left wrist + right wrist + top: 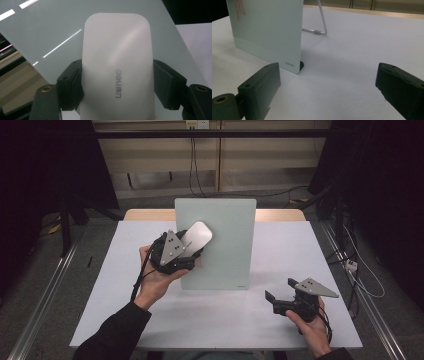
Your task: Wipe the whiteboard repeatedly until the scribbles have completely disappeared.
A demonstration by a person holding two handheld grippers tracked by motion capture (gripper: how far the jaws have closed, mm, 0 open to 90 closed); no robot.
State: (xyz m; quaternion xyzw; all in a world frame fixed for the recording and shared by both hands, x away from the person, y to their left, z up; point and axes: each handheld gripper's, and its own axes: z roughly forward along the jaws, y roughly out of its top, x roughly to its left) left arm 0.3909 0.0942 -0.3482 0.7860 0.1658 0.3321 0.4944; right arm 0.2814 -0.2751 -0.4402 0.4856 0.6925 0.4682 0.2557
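Eraser (pixel 197 236) first, since that's what we're working with: it's a flat white rounded block with grey "deli" lettering on its face, and our left hand-held gripper (pixel 192 245) has it clamped between the two black jaws, one pad on each long side, jaws closed right up against it. In the left gripper view the eraser (pixel 117 67) sticks up out of the jaws and sits in front of the pale glass board (pixel 50 37); we honestly can't tell if it's actually touching the glass or just held close to it. From the high view it's up against the left part of the board (pixel 225 240), roughly halfway up its face. The board itself stands tilted on the white surface (pixel 280 320), propped from behind by a thin wire stand (pixel 322 18) that we catch in the right gripper view, with a small black foot (pixel 301 65) at its lower corner. Our right hand-held gripper (pixel 280 292) is off to the right near the front edge of the surface, well apart from the board, jaws spread wide with nothing in between, just resting low in the hand (pixel 312 327).
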